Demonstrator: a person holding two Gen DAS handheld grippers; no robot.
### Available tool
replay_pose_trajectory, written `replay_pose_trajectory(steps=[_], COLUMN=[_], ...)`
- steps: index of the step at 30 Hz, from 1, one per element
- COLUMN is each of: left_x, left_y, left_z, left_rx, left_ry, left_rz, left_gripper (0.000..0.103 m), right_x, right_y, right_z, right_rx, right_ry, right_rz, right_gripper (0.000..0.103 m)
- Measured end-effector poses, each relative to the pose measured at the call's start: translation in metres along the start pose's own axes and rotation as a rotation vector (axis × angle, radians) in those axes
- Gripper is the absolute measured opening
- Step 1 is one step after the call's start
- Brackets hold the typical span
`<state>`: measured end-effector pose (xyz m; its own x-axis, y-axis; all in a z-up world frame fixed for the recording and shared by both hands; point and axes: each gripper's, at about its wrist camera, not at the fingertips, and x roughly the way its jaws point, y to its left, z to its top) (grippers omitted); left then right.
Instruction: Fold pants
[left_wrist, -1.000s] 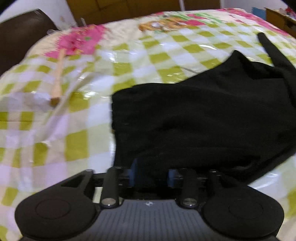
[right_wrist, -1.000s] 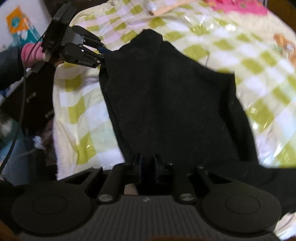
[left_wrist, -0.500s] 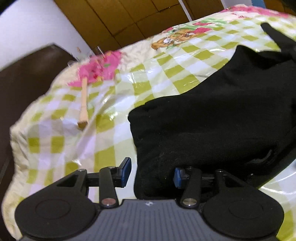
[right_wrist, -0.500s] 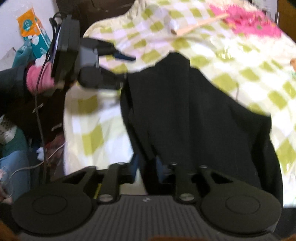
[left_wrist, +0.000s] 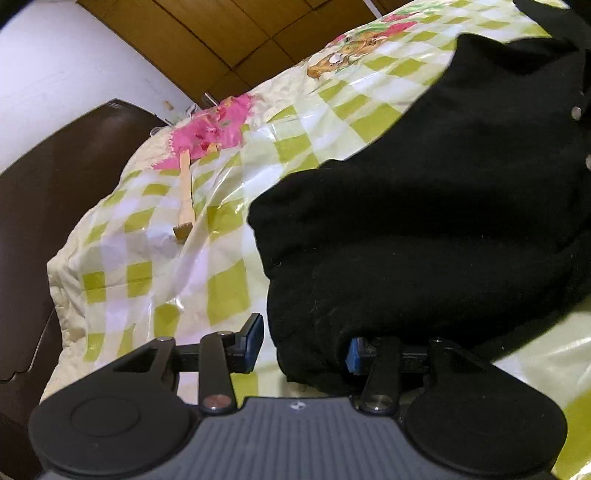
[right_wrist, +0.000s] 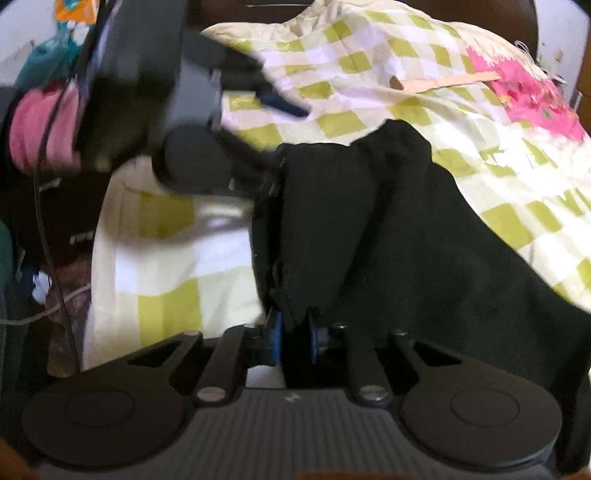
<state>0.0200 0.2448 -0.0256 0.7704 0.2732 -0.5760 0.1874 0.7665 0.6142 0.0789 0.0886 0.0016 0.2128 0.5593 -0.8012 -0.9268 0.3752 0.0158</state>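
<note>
Here, no legible writing — black pants (right_wrist: 388, 229), right gripper (right_wrist: 295, 334) clamped.

Wooden brush (left_wrist: 184, 202) on checkered cover (left_wrist: 221, 280).

My left gripper (left_wrist: 303, 343) jaws spread wide, black cloth against right pad only; my right gripper (right_wrist: 295, 332) jaws clamped narrow on cloth; left gripper sits ahead-left of right.
</note>
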Motion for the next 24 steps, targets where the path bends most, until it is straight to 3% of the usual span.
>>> replay_pose_trajectory(steps=[2,7,10,15,20,24], left_x=[-0.004,-0.017,-0.026,-0.02,-0.043,-0.07], left_y=[-0.002,0.003,0.002,-0.005,0.013,0.006], left_z=[0.002,-0.003,-0.005,-0.019,-0.011,0.02], left_rx=[0.012,0.014,0.01,0.045,-0.089,-0.098], left_ry=[-0.007,-0.004,0.011,0.084,0.092,0.014], left_rz=[0.022,0.019,0.017,0.044,0.037,-0.002], left_gripper=[0.059,0.062,0.067,0.067,0.067,0.067], right_x=[0.0,-0.047,-0.077,-0.105,-0.138,-0.168], right_y=[-0.005,-0.029,-0.048,-0.088,-0.122,-0.156], right_z=[-0.002,-0.004,-0.018,-0.056,-0.093,-0.126], right_rx=[0.041,0.178,0.264,0.483,0.612,0.713], right_ry=[0.013,-0.091,-0.136,-0.129,-0.144,-0.156], right_rz=[0.025,0.066,0.023,-0.008,-0.14,-0.3], right_gripper=[0.022,0.021,0.025,0.03,0.029,0.03])
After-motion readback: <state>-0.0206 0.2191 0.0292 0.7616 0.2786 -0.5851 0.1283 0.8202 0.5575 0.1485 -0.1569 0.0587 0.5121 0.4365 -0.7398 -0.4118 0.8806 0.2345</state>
